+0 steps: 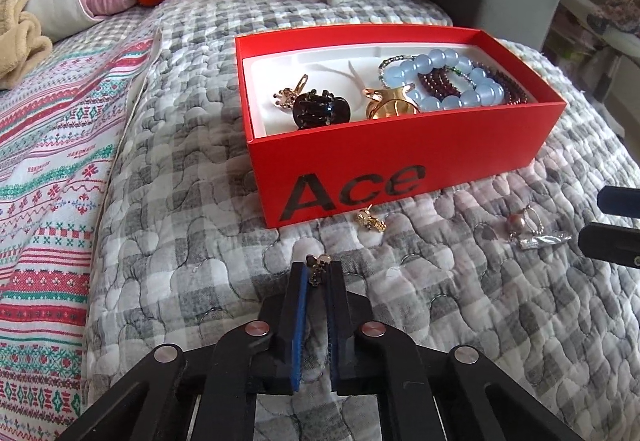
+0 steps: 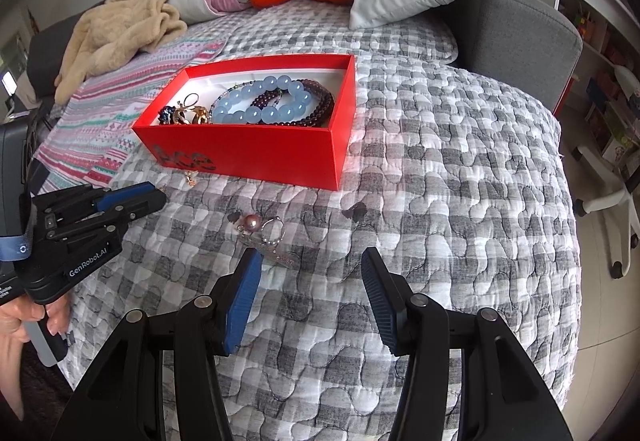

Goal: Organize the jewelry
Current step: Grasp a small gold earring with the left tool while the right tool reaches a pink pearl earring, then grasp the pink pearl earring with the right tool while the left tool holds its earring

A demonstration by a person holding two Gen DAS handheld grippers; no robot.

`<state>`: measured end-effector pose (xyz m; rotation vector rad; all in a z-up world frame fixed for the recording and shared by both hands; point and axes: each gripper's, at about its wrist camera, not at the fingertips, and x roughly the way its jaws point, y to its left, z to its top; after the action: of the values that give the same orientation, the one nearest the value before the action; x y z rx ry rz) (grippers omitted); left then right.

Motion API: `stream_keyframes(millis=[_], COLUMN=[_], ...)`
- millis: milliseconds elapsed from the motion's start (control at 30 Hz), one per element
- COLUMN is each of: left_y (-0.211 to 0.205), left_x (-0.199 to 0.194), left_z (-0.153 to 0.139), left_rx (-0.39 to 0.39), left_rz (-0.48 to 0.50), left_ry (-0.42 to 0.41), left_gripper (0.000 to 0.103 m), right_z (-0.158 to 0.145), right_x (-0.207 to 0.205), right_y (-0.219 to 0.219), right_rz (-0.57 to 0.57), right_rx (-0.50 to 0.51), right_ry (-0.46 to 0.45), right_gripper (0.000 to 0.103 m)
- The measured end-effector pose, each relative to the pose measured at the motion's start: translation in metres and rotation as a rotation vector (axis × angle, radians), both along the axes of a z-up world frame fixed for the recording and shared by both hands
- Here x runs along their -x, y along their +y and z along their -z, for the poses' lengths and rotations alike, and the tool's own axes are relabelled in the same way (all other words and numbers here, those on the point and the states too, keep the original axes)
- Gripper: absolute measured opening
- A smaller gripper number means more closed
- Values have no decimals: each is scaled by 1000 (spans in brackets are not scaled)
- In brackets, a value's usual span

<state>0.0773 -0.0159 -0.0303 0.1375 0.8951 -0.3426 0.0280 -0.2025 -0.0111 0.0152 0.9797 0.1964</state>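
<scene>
Pickup step in hand. Left gripper (image 1: pixel 317 268), on the quilt (image 1: pixel 460 301) in front of the red box (image 1: pixel 400 157), is pinched on a small dark charm earring (image 1: pixel 317 264). Right gripper (image 2: pixel 310 273) stands spread and empty, near the pearl ring (image 2: pixel 254 221), also in front of the box. A gold earring (image 1: pixel 371 220) lies against the box's front wall. Bead bracelets (image 1: pixel 456 81) already sit inside. Judged next: lift the charm and release it over the box.

Quilted bed (image 2: pixel 440 201), red box (image 2: pixel 280 157) (jewelry beside)
</scene>
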Motion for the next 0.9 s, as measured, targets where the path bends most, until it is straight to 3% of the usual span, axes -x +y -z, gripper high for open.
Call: stream_keyframes(millis=[400, 500, 667, 900], left_y=[18, 24, 31, 33], left_x=[5, 6, 6, 8], left_z=[-13, -12, -13, -14], left_rx=[70, 73, 82, 89], left_rz=[-21, -29, -38, -41], left_ry=[2, 10, 15, 20], left_gripper=[2, 2, 2, 2], right_z=[14, 18, 11, 10], right_x=[1, 0, 8, 6], right_y=[32, 37, 45, 42], right_rz=[-106, -128, -167, -132], right_rx=[-11, -58, -122, -50], right_ry=[34, 79, 83, 53], right_gripper=[54, 40, 38, 34])
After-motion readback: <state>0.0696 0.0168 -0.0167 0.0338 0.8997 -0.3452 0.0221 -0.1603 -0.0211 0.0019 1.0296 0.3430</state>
